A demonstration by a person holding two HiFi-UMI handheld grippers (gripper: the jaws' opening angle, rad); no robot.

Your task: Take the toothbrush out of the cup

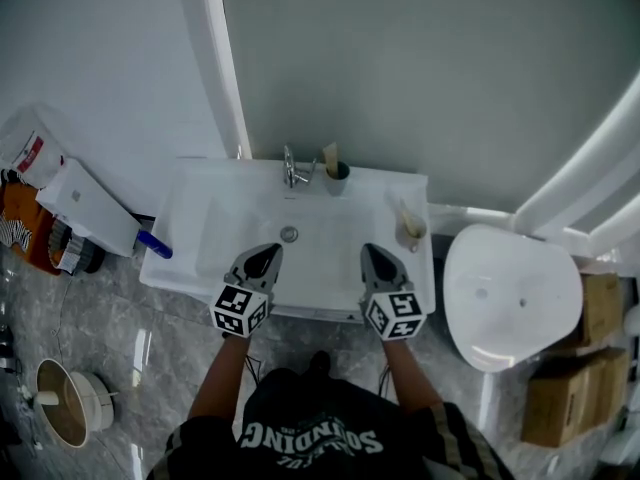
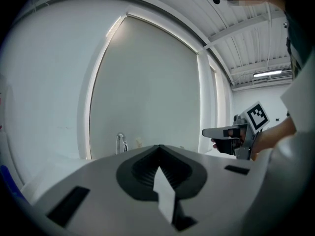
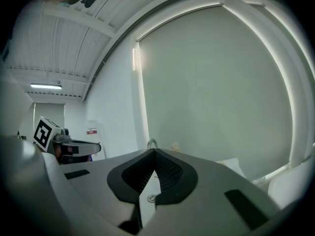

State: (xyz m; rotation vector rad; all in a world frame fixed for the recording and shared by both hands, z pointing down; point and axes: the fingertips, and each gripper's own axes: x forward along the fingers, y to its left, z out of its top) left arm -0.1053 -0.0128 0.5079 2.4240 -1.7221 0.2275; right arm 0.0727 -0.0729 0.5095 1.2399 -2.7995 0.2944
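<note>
Toothbrush (image 1: 330, 155) in cup (image 1: 338, 178) beside faucet (image 1: 295, 171), beyond left claw (image 1: 268, 254), right claw (image 1: 372, 254) (both together)

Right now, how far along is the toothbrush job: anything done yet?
Done: nothing. What looks like the toothbrush stands in the dark cup beside the faucet. In hand: nothing; the left gripper and right gripper are shut and empty over the front of the sink. Left: reach, grip, lift it out.
</note>
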